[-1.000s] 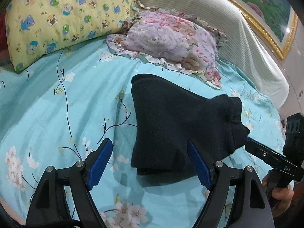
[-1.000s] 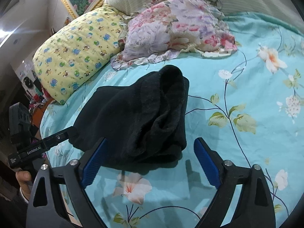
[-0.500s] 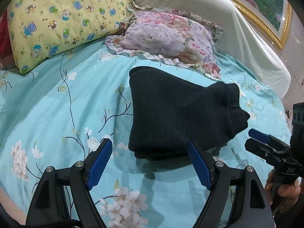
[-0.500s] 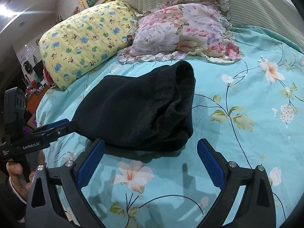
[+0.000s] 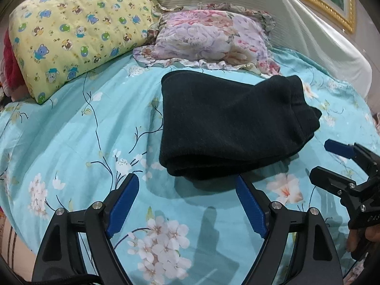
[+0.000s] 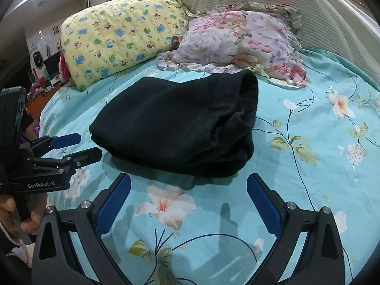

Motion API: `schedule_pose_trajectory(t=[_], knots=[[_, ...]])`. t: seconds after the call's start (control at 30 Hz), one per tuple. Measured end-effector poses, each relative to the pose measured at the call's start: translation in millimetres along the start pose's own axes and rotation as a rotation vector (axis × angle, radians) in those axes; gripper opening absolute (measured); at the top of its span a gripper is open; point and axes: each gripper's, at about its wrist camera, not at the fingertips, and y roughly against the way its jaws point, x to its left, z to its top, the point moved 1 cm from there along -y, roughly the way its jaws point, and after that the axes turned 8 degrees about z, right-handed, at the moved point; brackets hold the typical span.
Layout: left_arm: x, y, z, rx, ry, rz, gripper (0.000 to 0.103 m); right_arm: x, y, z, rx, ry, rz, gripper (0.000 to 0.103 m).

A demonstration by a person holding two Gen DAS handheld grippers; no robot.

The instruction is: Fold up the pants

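Black pants (image 5: 228,123) lie folded in a thick bundle on the turquoise floral bedsheet (image 5: 71,142); the right wrist view shows the same pants (image 6: 175,125) with the waistband end bunched at the right. My left gripper (image 5: 185,180) stands open just short of the bundle's near edge, nothing between its blue pads. It shows from the side as the left gripper (image 6: 78,144) in the right wrist view. Open as well, my right gripper (image 6: 188,180) sits in front of the bundle without touching it, and appears as the right gripper (image 5: 320,159) at the edge of the left wrist view.
A yellow cartoon-print pillow (image 5: 71,38) and a floral ruffled pillow (image 5: 213,40) lie behind the pants against a padded headboard (image 5: 296,23). A hand (image 6: 9,211) holds the left gripper's handle. Cluttered room furniture (image 6: 42,71) lies beyond the bed's left edge.
Both grippers have pulled back from the pants toward the near side of the bed and rolled level; the bundle now lies free ahead of the fingers instead of between them.
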Motion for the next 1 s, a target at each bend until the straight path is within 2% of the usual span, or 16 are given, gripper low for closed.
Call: schedule_pose_trajectory(t=[0.3, 1.0], knots=[[-5, -3, -6, -0.011, -0.018, 0.026, 0.085, 11, 0, -4, -0.056, 0.066, -0.023, 0.098], [-15, -21, -8, 0.008, -0.043, 0.039, 0.086, 3, -16, -6, -0.075, 0.040, -0.020, 0.099]])
